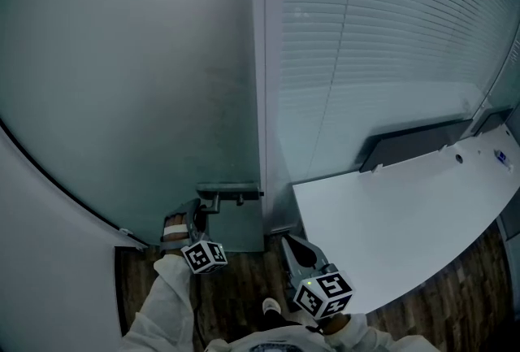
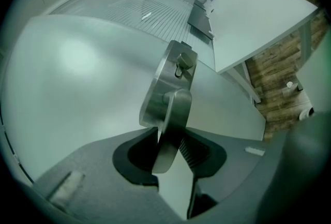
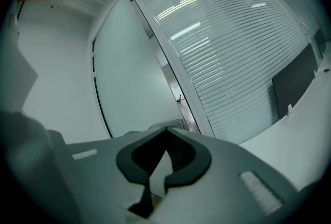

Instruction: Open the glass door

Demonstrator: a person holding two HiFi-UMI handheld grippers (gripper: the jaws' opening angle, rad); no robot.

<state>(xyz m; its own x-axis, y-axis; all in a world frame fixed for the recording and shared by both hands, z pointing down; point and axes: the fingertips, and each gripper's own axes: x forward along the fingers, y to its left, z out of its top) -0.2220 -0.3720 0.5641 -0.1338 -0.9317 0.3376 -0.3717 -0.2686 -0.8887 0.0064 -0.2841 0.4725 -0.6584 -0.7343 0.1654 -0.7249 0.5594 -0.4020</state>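
Observation:
The frosted glass door (image 1: pixel 138 82) fills the left of the head view, with a metal lock plate (image 1: pixel 237 224) and lever handle (image 1: pixel 230 194) at its right edge. My left gripper (image 1: pixel 197 216) is at that lever. In the left gripper view the silver handle (image 2: pixel 175 114) runs down between the jaws of the left gripper (image 2: pixel 170 140), which is shut on it, below the lock plate (image 2: pixel 168 75). My right gripper (image 1: pixel 290 243) hangs to the right of the door, holding nothing. In its own view the right gripper (image 3: pixel 166 133) has its tips together, and the door (image 3: pixel 134 78) stands ahead.
A glass wall with white blinds (image 1: pixel 390 33) stands right of the door frame (image 1: pixel 260 66). A white curved desk (image 1: pixel 406 212) with a dark monitor (image 1: pixel 414 143) sits close on the right. Wooden floor (image 1: pixel 236 285) lies below, and a white wall (image 1: pixel 49 245) on the left.

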